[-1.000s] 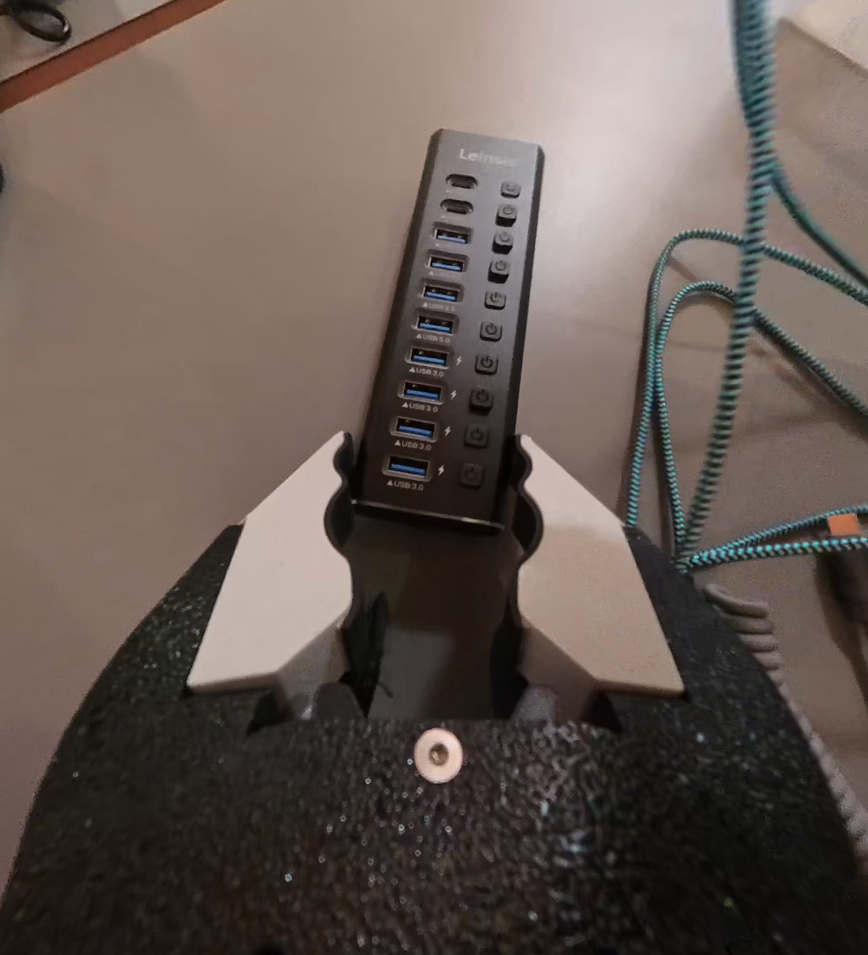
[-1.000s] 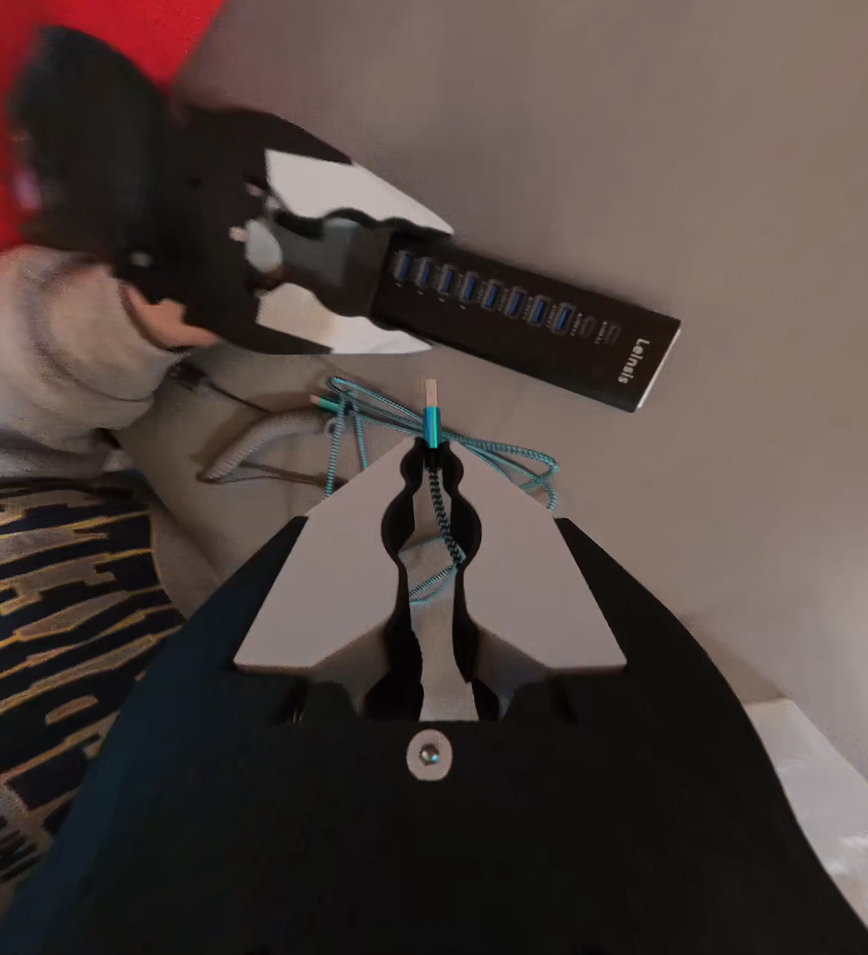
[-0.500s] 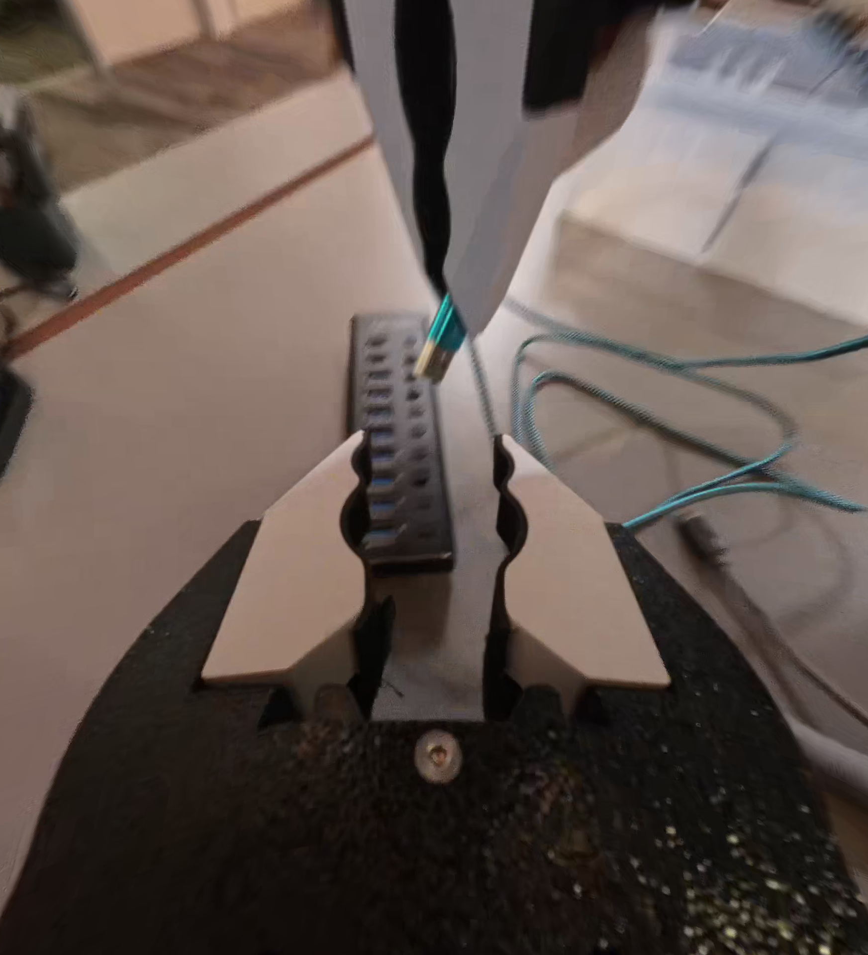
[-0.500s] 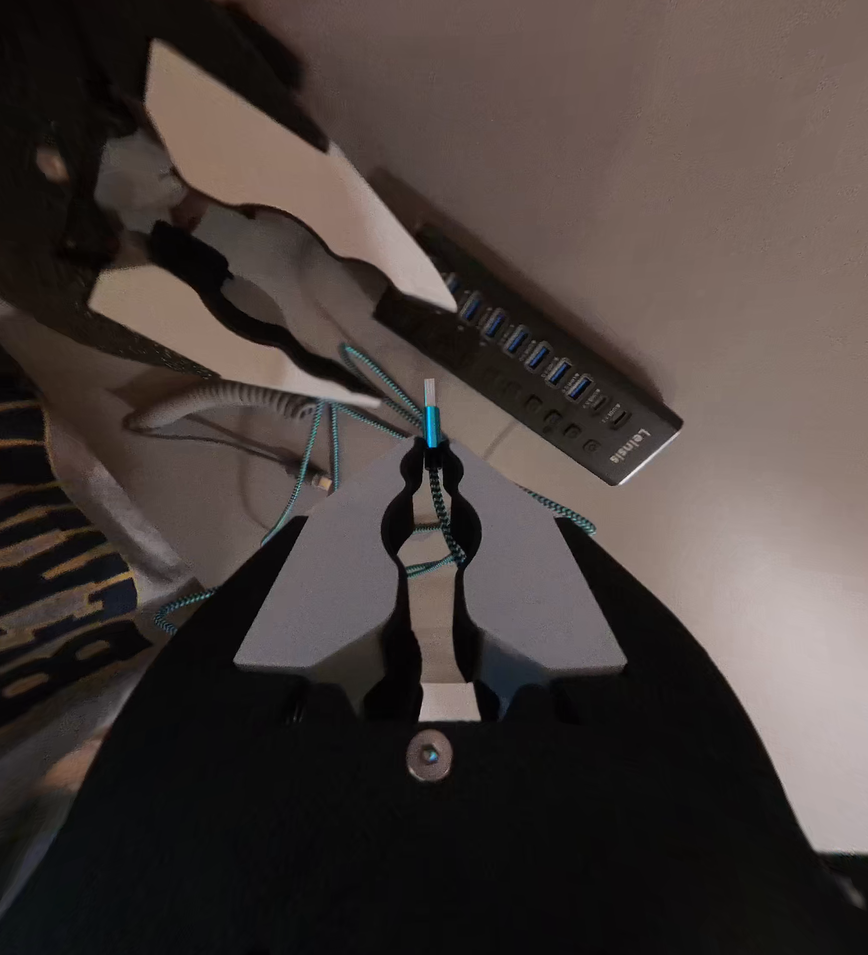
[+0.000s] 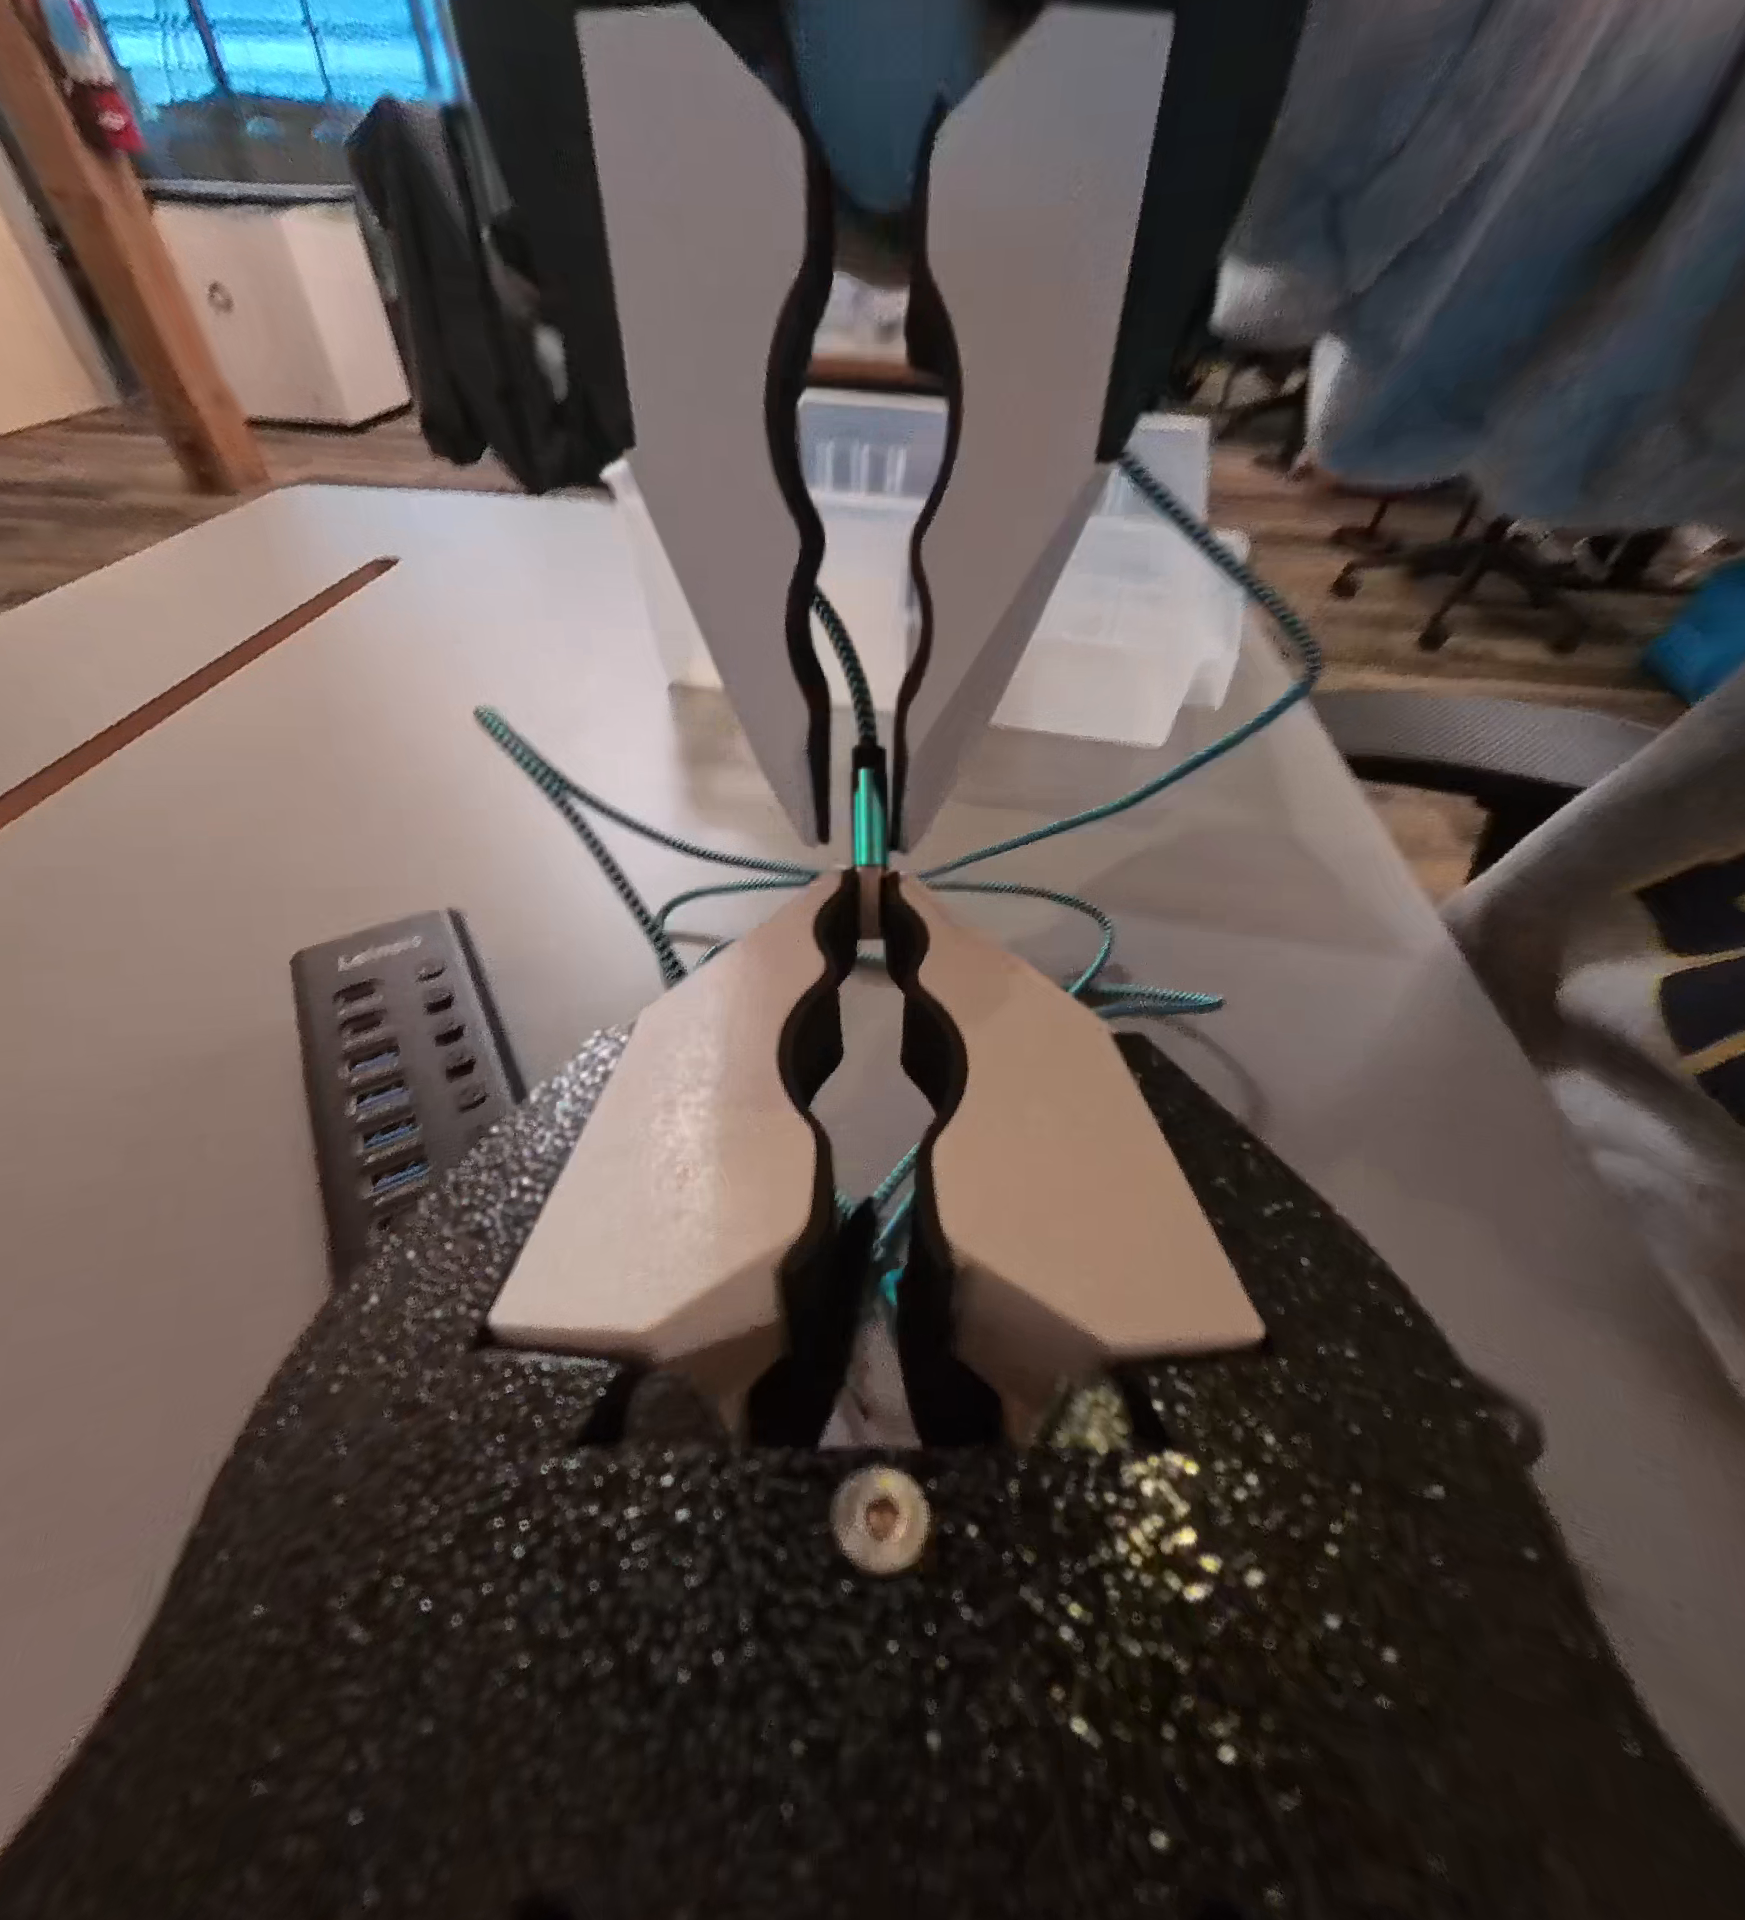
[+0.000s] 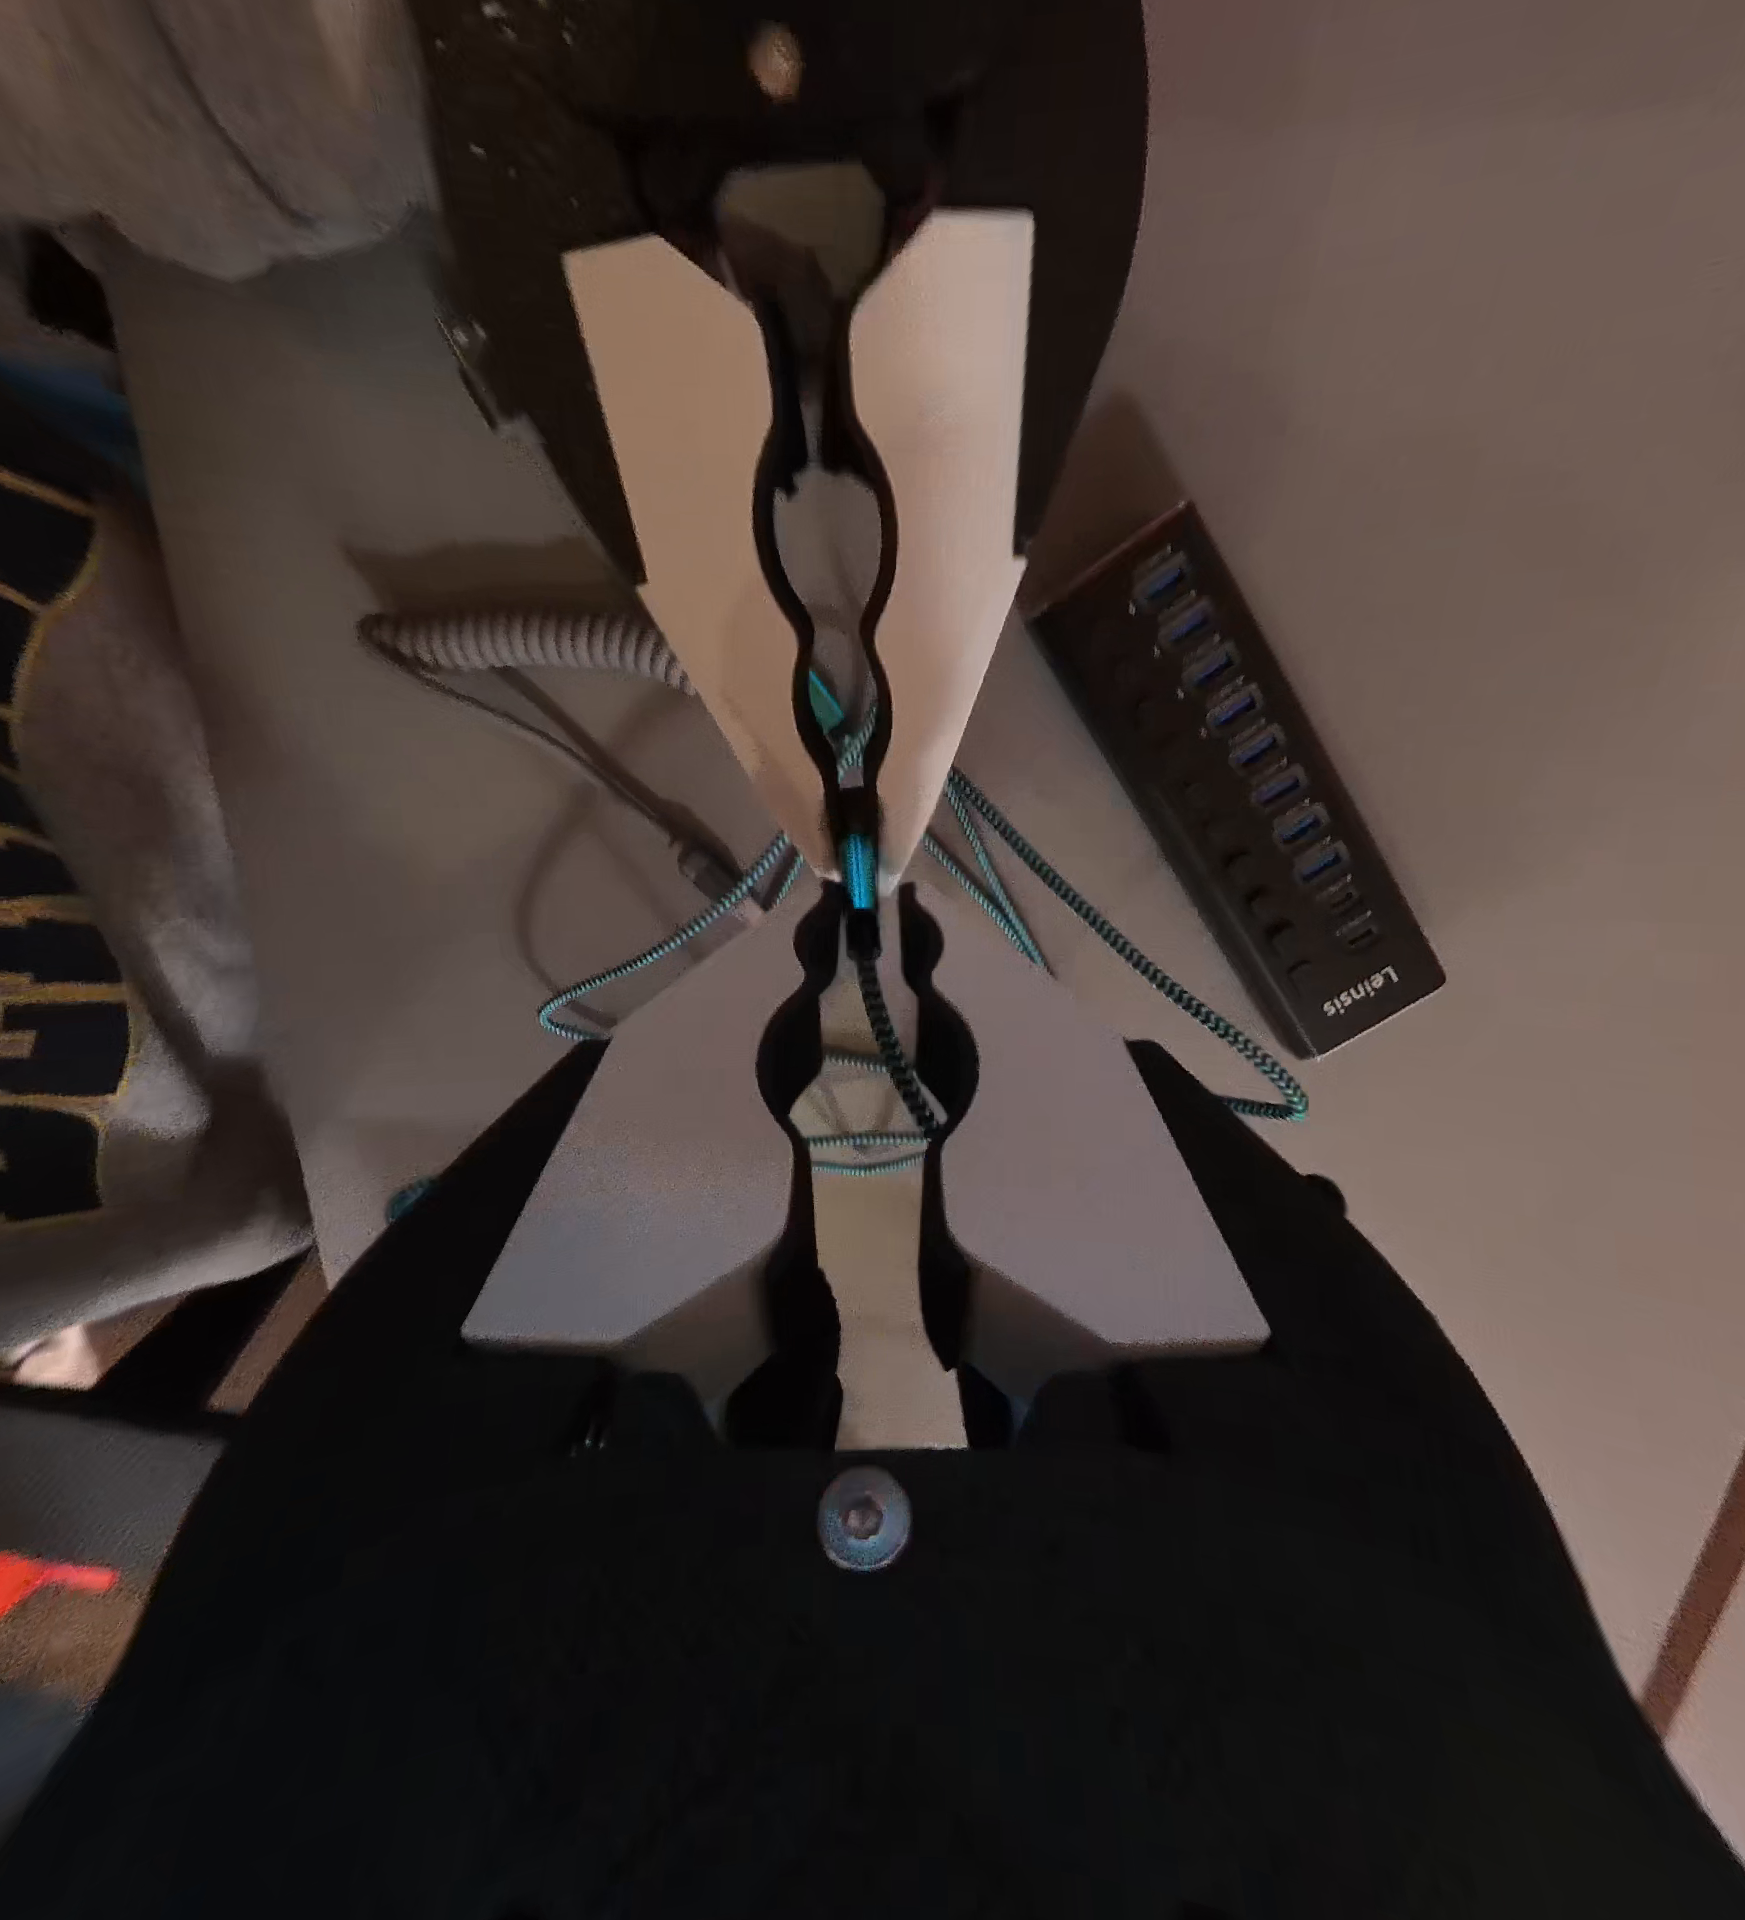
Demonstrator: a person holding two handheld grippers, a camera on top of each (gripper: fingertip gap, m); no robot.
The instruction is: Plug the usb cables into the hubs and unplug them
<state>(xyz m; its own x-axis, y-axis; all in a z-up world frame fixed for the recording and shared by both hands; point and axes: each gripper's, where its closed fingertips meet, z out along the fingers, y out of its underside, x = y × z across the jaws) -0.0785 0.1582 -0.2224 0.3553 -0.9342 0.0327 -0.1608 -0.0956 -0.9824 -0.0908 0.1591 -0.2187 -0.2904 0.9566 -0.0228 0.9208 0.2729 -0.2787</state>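
My worry here is the handover: both grippers meet tip to tip on one small plug, and if I let go with one before the other has a sure bite, the plug will twist or drop among the loose cable on the table (image 5: 172,935). The left gripper (image 5: 870,885) has its jaws closed on the metal end of the teal USB plug (image 5: 868,821), as far as I can judge from its own view; the right gripper (image 6: 860,914) is pinched on the black strain relief just behind the teal shell, with the braided cable (image 6: 894,1049) trailing back between its fingers. So the plug sits bridged between the two sets of jaws, above the table. The black hub (image 6: 1252,790) lies flat and unheld, off to the side, well apart from both tips, none of its ports filled that I can see. With nothing steadying it, a push on a port could slide it
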